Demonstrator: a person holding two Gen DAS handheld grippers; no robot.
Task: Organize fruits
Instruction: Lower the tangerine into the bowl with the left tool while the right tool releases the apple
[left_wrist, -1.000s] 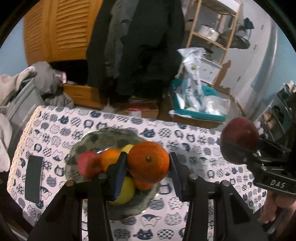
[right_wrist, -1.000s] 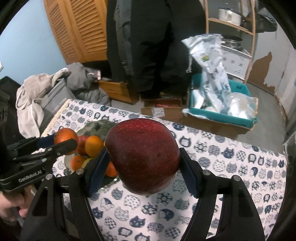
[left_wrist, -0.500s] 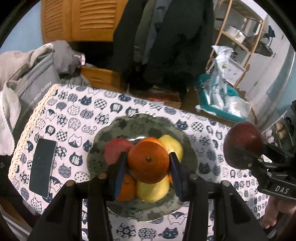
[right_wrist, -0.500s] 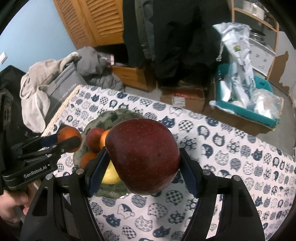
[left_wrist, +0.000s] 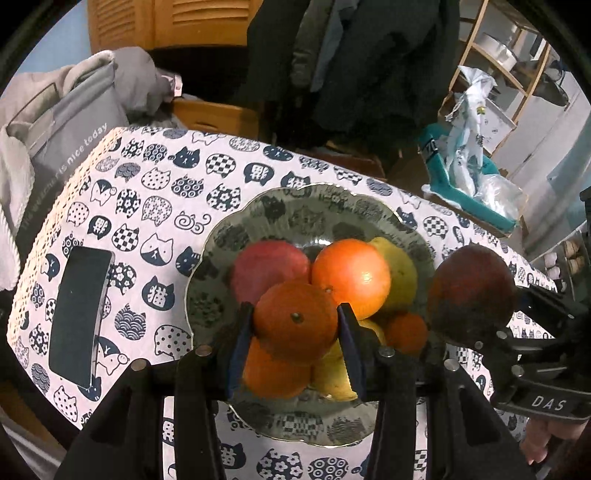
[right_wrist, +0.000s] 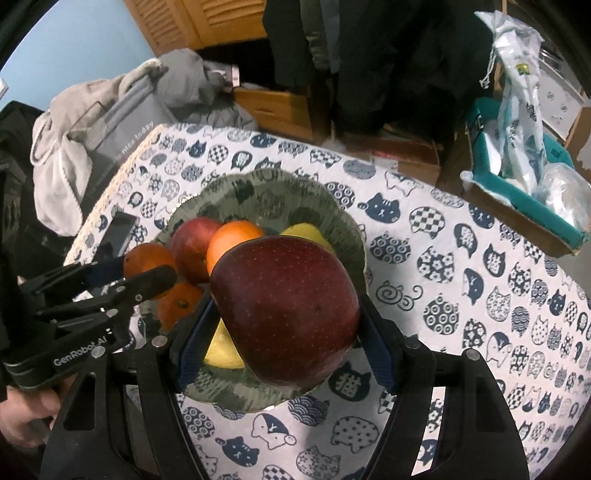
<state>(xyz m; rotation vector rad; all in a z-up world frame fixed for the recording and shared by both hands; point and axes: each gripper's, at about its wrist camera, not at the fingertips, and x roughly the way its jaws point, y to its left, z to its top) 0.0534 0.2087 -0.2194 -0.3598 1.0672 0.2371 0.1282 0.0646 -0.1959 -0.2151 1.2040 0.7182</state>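
My left gripper (left_wrist: 295, 325) is shut on a small orange (left_wrist: 295, 319) and holds it just above the fruit in the green patterned plate (left_wrist: 295, 206). The plate holds a red apple (left_wrist: 269, 266), a larger orange (left_wrist: 351, 277), yellow fruit (left_wrist: 399, 269) and more oranges. My right gripper (right_wrist: 284, 314) is shut on a dark red apple (right_wrist: 284, 306) above the plate's (right_wrist: 266, 192) near right rim. The left gripper (right_wrist: 140, 277) with its orange shows at the left of the right wrist view.
A dark phone (left_wrist: 79, 314) lies on the cat-print tablecloth (left_wrist: 147, 192) left of the plate. Beyond the table's far edge are a grey bag (left_wrist: 66, 122), a teal box with plastic bags (left_wrist: 469, 184) and hanging coats.
Both grippers have moved forward and down over the plate, which now looks larger and closer. Both still hold their fruit.
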